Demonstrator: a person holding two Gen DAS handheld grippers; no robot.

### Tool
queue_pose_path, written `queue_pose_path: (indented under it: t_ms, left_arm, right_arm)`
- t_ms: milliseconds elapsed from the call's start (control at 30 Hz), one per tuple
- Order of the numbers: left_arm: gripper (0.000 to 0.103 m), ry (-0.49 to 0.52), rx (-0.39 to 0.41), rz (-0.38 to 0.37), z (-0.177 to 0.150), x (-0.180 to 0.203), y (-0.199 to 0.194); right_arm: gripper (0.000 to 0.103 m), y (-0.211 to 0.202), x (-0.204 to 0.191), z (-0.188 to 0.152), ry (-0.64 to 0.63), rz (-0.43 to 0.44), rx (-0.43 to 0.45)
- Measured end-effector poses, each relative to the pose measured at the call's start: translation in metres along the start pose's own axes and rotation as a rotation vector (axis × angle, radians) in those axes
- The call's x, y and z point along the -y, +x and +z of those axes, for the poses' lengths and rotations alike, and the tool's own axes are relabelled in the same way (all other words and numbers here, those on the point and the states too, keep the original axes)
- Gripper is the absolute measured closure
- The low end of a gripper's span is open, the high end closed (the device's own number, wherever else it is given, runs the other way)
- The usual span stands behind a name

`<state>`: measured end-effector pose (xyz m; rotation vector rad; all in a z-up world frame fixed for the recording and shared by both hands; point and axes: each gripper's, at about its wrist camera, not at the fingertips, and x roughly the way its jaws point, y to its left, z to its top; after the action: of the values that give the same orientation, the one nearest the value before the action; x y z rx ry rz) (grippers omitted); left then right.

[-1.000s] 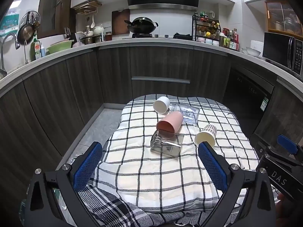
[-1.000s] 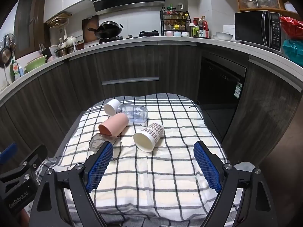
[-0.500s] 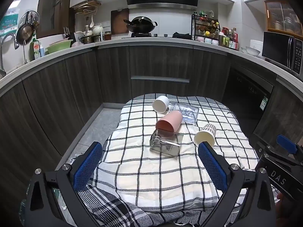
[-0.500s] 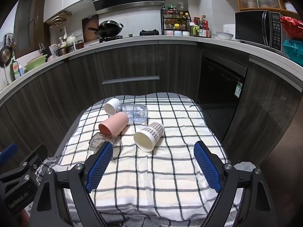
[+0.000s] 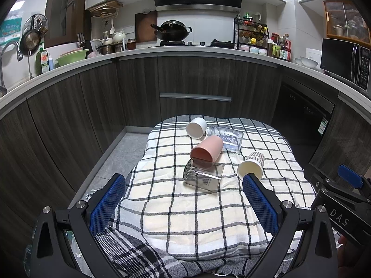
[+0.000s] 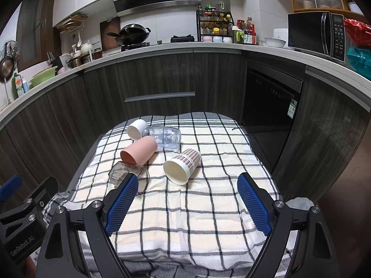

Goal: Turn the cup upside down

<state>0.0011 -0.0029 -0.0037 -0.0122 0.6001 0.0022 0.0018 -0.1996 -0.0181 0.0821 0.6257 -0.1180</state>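
Several cups lie on their sides on a checked cloth (image 5: 199,210) (image 6: 208,208): a pink cup (image 5: 207,148) (image 6: 138,150), a checked paper cup (image 5: 251,165) (image 6: 182,165), a white cup (image 5: 196,127) (image 6: 136,129), a square glass (image 5: 203,176) (image 6: 123,172) and a clear printed glass (image 5: 228,136) (image 6: 165,136). My left gripper (image 5: 184,205) is open and empty, short of the square glass. My right gripper (image 6: 187,205) is open and empty, short of the paper cup.
The cloth covers a low table with dark kitchen cabinets (image 5: 194,85) around it. The floor (image 5: 120,155) drops away at the left. A dishwasher front (image 6: 271,106) stands at the right. The other gripper's body shows at each view's edge (image 5: 343,208) (image 6: 20,217).
Almost none: the left view has drifted very slightly. Both grippers stay open and the cups have not moved.
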Motion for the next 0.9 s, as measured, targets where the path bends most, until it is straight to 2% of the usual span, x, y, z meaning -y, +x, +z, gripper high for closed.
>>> queue_pose_path:
  t_ms: [900]
  left_arm:
    - [0.0, 0.0, -0.001, 0.0, -0.0003, 0.0002, 0.0037]
  right_arm:
    - [0.016, -0.0013, 0.0008, 0.0006, 0.0, 0.0, -0.003]
